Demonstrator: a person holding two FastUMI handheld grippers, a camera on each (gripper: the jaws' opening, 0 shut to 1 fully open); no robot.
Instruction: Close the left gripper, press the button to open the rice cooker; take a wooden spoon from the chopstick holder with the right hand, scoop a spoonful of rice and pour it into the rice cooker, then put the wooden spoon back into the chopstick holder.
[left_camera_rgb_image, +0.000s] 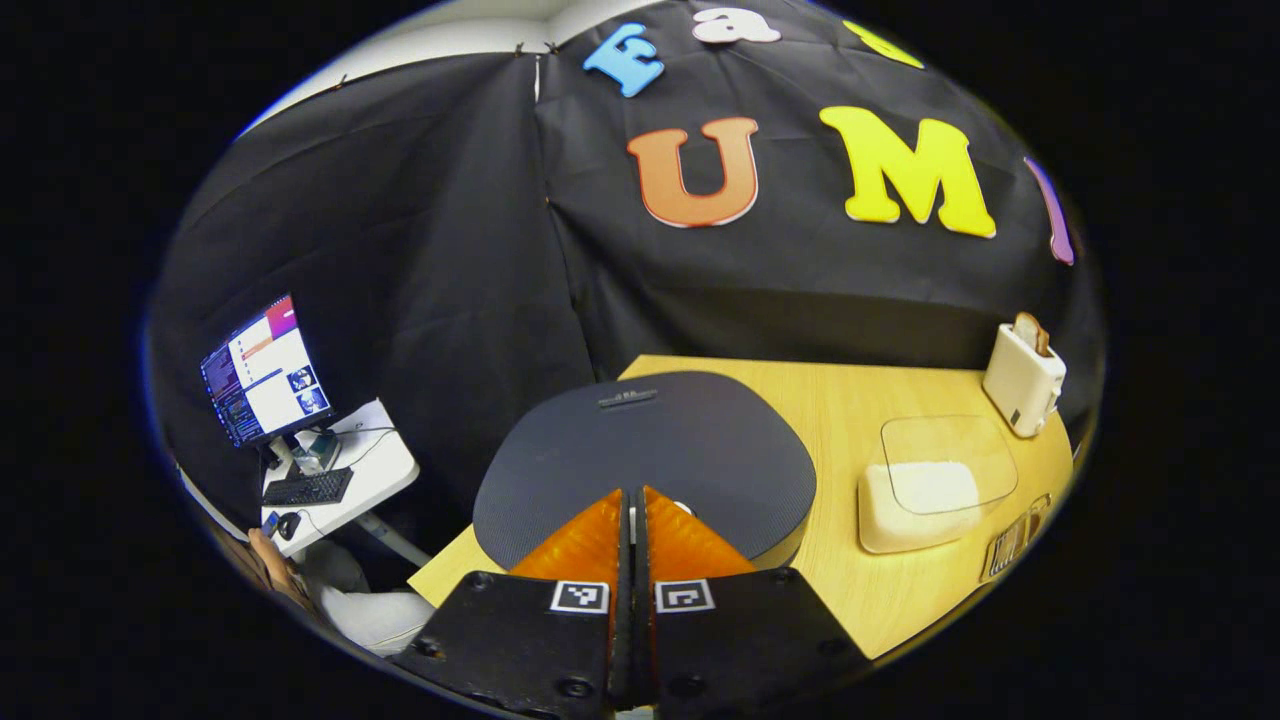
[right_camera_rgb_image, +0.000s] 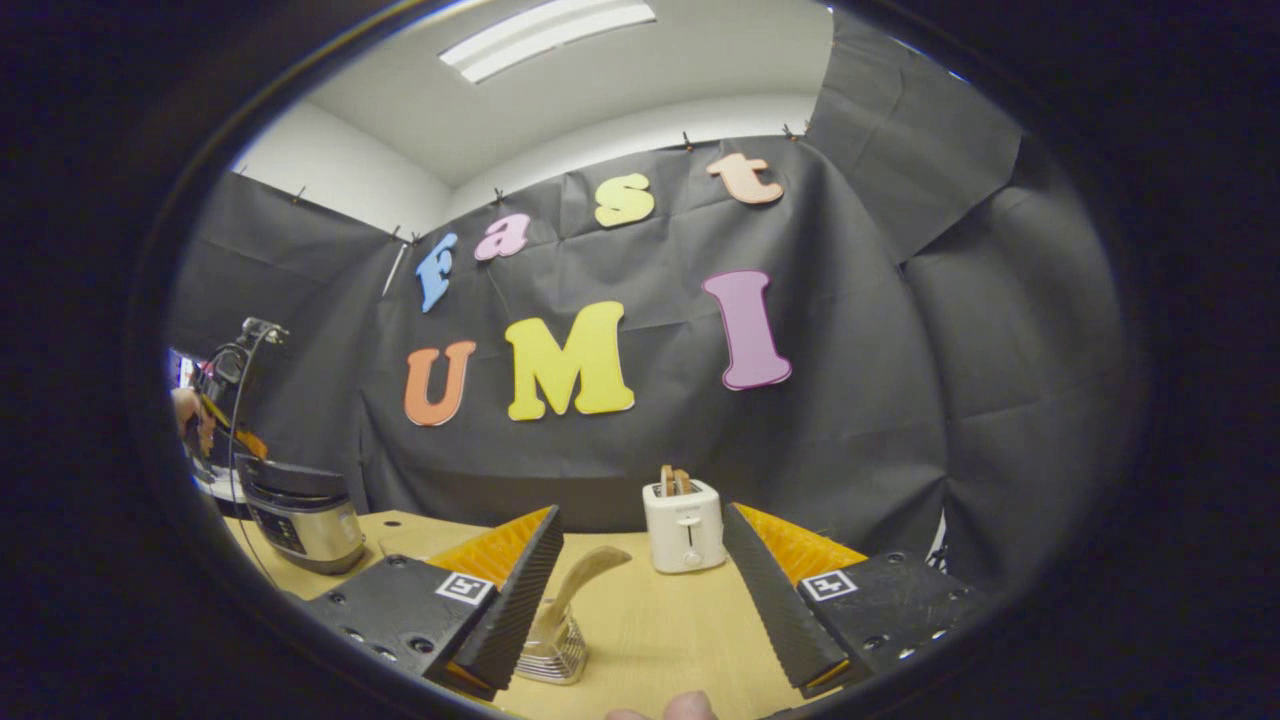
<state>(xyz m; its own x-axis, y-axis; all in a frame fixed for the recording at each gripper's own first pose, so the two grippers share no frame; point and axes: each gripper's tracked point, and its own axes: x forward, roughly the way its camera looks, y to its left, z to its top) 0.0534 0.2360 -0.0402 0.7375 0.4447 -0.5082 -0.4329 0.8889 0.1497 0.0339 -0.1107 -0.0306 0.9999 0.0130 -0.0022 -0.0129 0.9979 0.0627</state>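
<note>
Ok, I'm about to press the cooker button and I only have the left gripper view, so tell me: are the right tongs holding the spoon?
Observer: No. The right tongs are open, with nothing between the fingers.
Operator: Where is the spoon, then?
Observer: The wooden spoon stands in the chopstick holder on the table, handle up and tilted. It is close beside one finger of the right tongs, but I cannot tell if they touch.
</note>
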